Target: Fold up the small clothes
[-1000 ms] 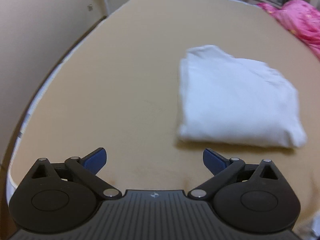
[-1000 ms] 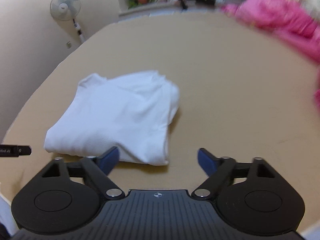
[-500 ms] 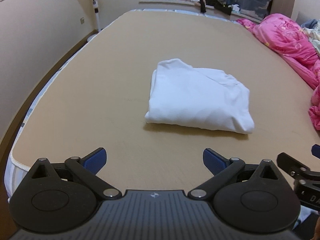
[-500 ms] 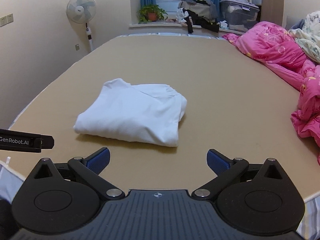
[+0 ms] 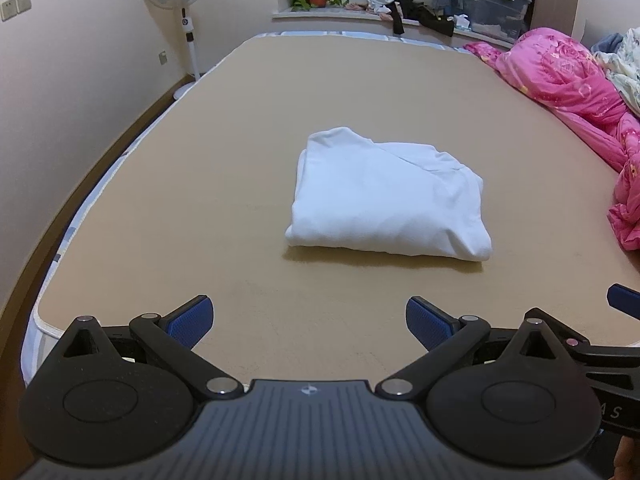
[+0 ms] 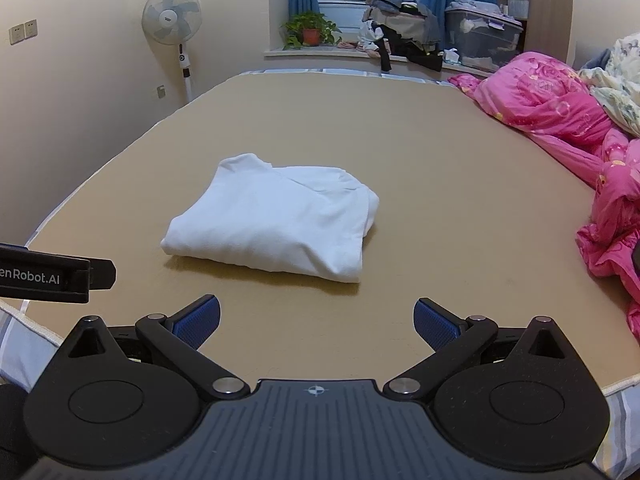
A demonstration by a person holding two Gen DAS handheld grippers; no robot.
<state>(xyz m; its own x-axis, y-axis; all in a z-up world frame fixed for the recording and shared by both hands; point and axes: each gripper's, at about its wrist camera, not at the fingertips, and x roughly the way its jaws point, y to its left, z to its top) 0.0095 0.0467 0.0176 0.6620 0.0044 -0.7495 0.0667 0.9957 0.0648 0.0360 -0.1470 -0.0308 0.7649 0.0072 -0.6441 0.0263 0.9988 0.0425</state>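
The left claw [image 5: 307, 322] and right claw [image 6: 316, 322] hang side by side, both spread wide and empty.

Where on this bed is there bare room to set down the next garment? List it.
Free: the tan sheet between the folded white garment and the pink quilt; the far stretch toward the window sill; the near strip before both grippers. Crowded: the quilt edge.

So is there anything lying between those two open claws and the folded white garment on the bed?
Nothing visible. Only bare tan sheet lies between the left gripper and the folded white garment, and likewise ahead of the right gripper. The pink quilt sits off to the side.
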